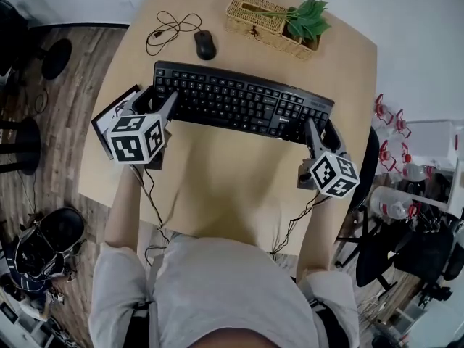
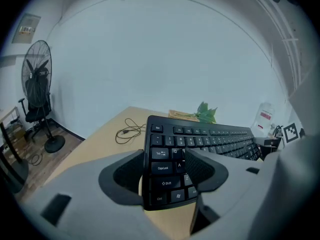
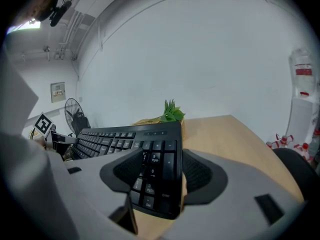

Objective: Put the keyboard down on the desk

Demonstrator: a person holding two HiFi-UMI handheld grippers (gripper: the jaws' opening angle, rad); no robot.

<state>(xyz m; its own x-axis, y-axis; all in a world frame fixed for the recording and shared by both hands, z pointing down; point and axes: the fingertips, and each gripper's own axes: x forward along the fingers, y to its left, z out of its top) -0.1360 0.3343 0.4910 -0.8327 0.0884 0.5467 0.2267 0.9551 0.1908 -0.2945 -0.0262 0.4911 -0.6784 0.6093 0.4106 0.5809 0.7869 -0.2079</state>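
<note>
left tongs (image 2: 167,171) clamp keyboard (image 1: 243,100) end at Tab, Caps Lock, Shift, Ctrl keys | right tongs (image 3: 162,173) clamp number-pad end | keyboard spans surface (image 1: 232,187), nearer far edge

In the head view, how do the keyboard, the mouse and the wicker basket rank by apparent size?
1. keyboard, clearly the largest
2. wicker basket
3. mouse, the smallest
The differences are plain, so none of them tie.

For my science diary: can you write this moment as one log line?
left gripper: shut on keyboard left end | right gripper: shut on its right end | desk: under keyboard | release: not yet
</note>
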